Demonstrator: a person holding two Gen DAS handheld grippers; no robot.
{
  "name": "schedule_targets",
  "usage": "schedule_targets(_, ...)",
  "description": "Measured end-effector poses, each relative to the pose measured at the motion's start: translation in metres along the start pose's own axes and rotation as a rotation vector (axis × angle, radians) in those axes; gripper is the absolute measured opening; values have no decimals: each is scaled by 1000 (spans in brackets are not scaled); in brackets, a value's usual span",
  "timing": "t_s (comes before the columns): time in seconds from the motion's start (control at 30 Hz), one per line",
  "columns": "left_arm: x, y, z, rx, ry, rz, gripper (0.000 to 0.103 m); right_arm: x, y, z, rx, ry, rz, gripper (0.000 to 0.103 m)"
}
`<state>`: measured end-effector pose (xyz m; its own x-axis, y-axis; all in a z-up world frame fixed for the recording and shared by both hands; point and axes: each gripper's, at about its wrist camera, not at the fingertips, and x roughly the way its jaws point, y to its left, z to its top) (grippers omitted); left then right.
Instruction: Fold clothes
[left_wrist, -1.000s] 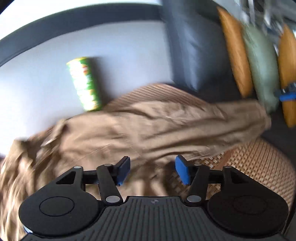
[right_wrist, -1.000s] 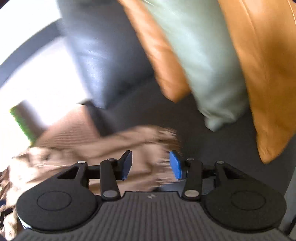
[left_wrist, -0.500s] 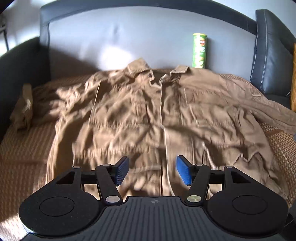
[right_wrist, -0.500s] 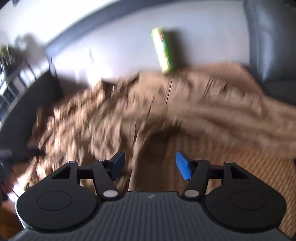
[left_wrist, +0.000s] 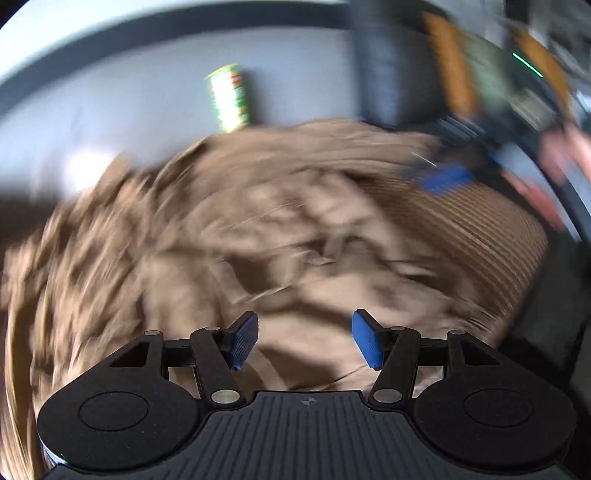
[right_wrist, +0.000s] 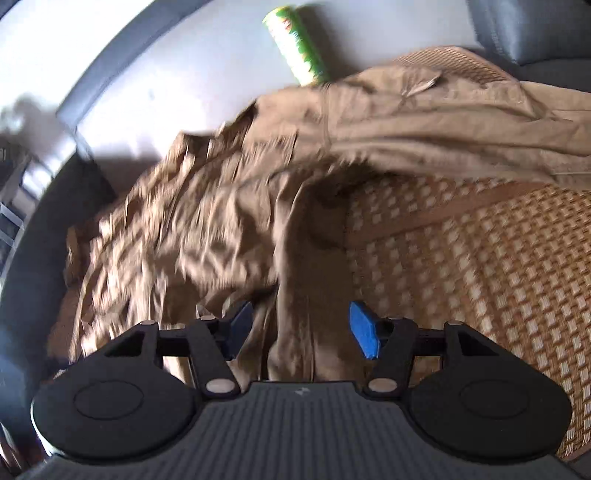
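Since half a second ago the left wrist view has swung rightwards: the flat, centred jacket seen then is now smeared with motion blur, and the cushions (left_wrist: 454, 70) at far right have come into frame. The right wrist view has sharpened and settled over the jacket's near right edge.

The tan jacket (right_wrist: 229, 206) is spread front-up on the woven mat (right_wrist: 480, 258) covering the sofa seat, collar far, hem near. The right sleeve (right_wrist: 461, 122) is stretched out to the right, presumably laid flat so that it can be folded inward.

Left gripper (left_wrist: 304, 341): jaws released, nothing between the pads, fabric only beneath. Right gripper (right_wrist: 301, 328): jaws apart, a fold of the jacket's side edge standing between the pads but not pinched, judged to be an approach for a grip there.

A green can (right_wrist: 295, 48) stands at the sofa back, just beyond the collar, clear of the work.
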<state>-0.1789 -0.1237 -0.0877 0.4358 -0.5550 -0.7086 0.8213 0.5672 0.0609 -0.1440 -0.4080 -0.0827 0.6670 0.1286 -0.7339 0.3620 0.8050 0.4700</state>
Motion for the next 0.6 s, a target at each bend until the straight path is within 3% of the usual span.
schedule_targets(0.2,20,-102,2,302,-56,-28,71,-4,-10,45,-7,-60,-9,64)
schedule_targets(0.37,27,-139,-15,506,-50,-44,71,1,-21,56,-5,-43,14,65)
schedule_targets(0.6,53,-143,-21,543,-11,-36,74,15,-33,47,-14,7,17,66)
